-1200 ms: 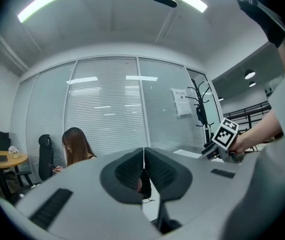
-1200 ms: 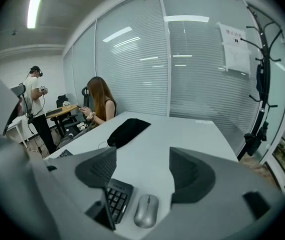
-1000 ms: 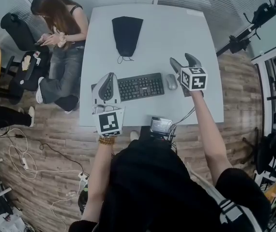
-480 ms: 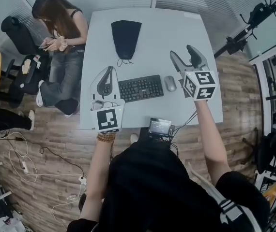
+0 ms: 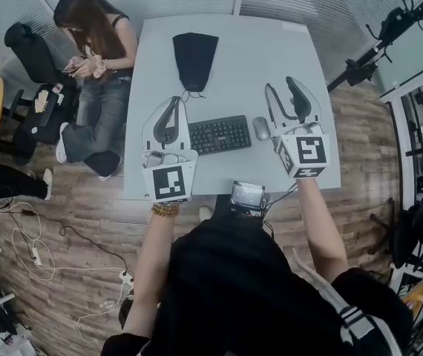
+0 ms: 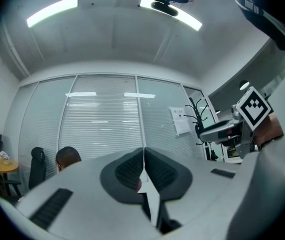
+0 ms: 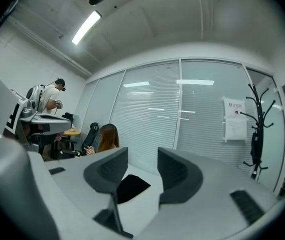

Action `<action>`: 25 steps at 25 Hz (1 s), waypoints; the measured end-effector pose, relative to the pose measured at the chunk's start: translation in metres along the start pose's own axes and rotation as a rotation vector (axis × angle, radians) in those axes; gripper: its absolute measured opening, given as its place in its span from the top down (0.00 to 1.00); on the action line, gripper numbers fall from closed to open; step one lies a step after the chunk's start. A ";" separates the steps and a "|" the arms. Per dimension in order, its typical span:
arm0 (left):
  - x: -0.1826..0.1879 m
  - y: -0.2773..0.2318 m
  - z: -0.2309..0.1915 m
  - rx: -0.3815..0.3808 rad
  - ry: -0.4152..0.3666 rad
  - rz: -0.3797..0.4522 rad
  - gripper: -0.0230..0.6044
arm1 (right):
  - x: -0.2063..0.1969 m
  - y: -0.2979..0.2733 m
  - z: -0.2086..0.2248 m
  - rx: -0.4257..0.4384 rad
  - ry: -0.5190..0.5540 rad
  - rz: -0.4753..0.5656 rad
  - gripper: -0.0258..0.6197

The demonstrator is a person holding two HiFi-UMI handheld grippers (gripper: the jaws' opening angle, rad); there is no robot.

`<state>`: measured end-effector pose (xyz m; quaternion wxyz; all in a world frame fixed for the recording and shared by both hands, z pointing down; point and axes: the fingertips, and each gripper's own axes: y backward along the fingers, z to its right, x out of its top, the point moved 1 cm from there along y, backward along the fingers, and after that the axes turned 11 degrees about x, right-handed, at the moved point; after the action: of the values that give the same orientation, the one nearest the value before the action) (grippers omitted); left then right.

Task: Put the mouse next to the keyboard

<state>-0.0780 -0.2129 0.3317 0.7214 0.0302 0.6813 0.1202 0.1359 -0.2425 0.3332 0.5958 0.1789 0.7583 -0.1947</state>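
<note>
A grey mouse (image 5: pixel 261 128) lies on the white table (image 5: pixel 234 21), just off the right end of the black keyboard (image 5: pixel 219 134). My right gripper (image 5: pixel 280 86) hovers to the right of the mouse, apart from it. Its jaws are closing with nothing between them; in the right gripper view (image 7: pixel 142 170) a gap still shows between the pads. My left gripper (image 5: pixel 173 100) stands at the keyboard's left end. In the left gripper view (image 6: pixel 143 156) its pads meet with nothing held.
A black pouch (image 5: pixel 194 58) lies at the table's far middle. A small black device (image 5: pixel 247 193) sits at the near edge. A seated person (image 5: pixel 96 47) and a chair (image 5: pixel 26 47) are left of the table; a dark stand (image 5: pixel 367 58) is at the right.
My right gripper has drawn back from the mouse toward the near edge and its jaws have narrowed. The left gripper shifted slightly. The mouse and keyboard have not moved.
</note>
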 end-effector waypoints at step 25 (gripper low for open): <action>-0.017 0.037 0.003 0.001 0.037 -0.038 0.94 | -0.017 0.044 -0.055 -0.073 -0.032 0.059 0.90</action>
<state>-0.0806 -0.1804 0.3565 0.7110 0.0155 0.6949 0.1065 0.1161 -0.1775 0.3576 0.6197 0.1760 0.7496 -0.1520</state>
